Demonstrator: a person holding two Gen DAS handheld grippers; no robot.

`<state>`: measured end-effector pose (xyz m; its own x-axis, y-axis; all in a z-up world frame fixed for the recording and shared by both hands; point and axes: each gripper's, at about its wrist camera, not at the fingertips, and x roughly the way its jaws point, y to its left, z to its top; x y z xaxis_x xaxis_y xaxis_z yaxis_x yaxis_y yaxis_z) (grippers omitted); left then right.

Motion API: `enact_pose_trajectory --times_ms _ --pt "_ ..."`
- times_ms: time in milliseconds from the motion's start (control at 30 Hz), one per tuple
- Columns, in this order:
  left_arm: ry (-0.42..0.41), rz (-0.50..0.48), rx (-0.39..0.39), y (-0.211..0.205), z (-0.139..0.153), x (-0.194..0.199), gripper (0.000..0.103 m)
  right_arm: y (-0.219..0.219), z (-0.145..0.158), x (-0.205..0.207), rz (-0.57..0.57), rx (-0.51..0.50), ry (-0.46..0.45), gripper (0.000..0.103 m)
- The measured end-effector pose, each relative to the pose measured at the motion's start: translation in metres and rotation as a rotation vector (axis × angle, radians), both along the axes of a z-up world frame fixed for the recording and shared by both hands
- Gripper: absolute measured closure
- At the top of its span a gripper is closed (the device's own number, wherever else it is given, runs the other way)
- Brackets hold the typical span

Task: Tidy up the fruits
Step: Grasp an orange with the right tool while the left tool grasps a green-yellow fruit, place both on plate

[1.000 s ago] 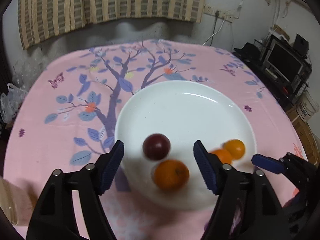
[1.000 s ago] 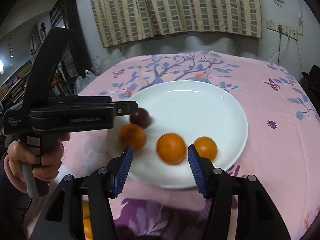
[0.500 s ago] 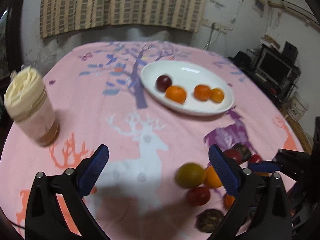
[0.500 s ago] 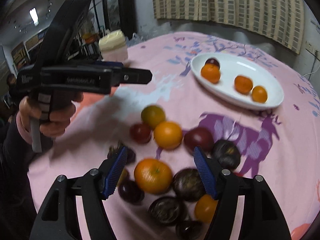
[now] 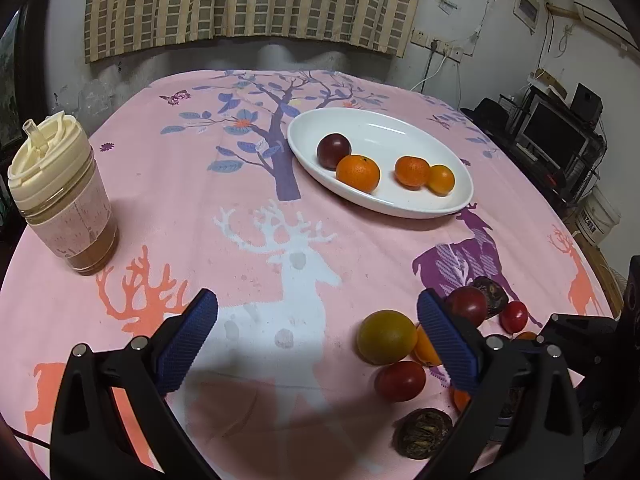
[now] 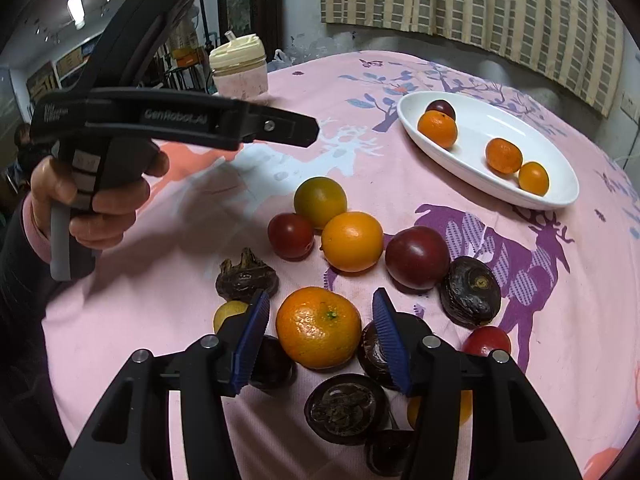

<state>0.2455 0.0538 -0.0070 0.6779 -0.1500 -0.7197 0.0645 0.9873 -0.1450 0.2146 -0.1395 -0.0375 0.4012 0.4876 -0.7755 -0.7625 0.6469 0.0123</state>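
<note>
Pink printed cloth [image 5: 280,240] across the whole counter, patterned with deer and branching trees. On the far side, a white oval plate [image 5: 400,128] holding one dark plum [image 5: 334,151] and three small mandarins [image 5: 416,170], the right two touching. On the near side, well apart from the plate, a loose pile of fruit [image 6: 352,240] lying on the cloth: oranges, red and dark round fruits, wrinkled brown ones.

Left tongs [image 5: 318,312]: just opened and now spread wide, gripping nothing, hanging over bare cloth. A green-tinged orange [image 5: 386,336] just inside the right pad, untouched. More fruit partly hidden behind that pad, number impossible to tell. From the right camera, the same tool seen side-on in a hand [image 6: 96,200] with a pink cuff, blue pads not visible from there.

Right tongs [image 6: 320,300]: just narrowed around a big mandarin [image 6: 318,332], one pad on each side with a thin gap at each, so not pressing it. A yellow fruit [image 6: 230,312] half hidden behind the left finger. Dark fruits tucked under both fingers, and an orange one [image 6: 460,404] mostly covered by the right finger. From the left camera, only a dark shape cut off at the right edge.

Lidded cup [image 5: 60,196] near the counter's left edge, with a cream top and spout. Dim shelves and a screen at the far right, hard to make out.
</note>
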Motion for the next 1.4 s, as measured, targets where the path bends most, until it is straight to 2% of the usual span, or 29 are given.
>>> enact_pose_trajectory --times_ms 167,333,467,500,533,633,667,800,1100,1233,1400 --pt "0.001 0.0 -0.001 0.0 0.0 0.0 0.005 0.003 -0.002 -0.003 0.007 -0.026 -0.015 0.06" --pt "0.006 -0.002 -0.003 0.0 -0.001 0.0 0.005 0.002 -0.002 -0.004 0.005 -0.031 -0.016 0.061" --pt "0.029 -0.064 -0.019 -0.008 -0.006 0.0 0.006 -0.012 0.008 0.006 -0.033 0.056 0.039 0.061" --pt "0.038 -0.097 -0.023 -0.013 -0.008 0.0 0.013 -0.016 0.011 0.008 -0.044 0.077 0.043 0.061" --pt "0.047 -0.123 -0.02 -0.017 -0.01 0.0 0.029 -0.021 0.015 0.01 -0.059 0.102 0.045 0.061" --pt "0.089 -0.186 -0.001 -0.03 -0.019 0.002 0.048 -0.033 0.023 0.015 -0.091 0.15 0.053 0.061" --pt "0.1 -0.197 0.004 -0.033 -0.022 0.002 0.051 -0.035 0.024 0.016 -0.096 0.159 0.055 0.061" --pt "0.117 -0.221 0.022 -0.039 -0.028 0.003 0.053 -0.041 0.028 0.016 -0.109 0.176 0.051 0.061" --pt "0.111 -0.228 -0.002 -0.041 -0.032 0.007 0.056 -0.041 0.03 0.013 -0.114 0.184 0.051 0.061" --pt "0.14 -0.256 -0.041 -0.042 -0.035 0.009 0.063 -0.043 0.03 0.014 -0.124 0.186 0.053 0.061" --pt "0.116 -0.262 0.021 -0.051 -0.034 0.004 0.064 -0.046 0.032 0.015 -0.136 0.197 0.052 0.061"
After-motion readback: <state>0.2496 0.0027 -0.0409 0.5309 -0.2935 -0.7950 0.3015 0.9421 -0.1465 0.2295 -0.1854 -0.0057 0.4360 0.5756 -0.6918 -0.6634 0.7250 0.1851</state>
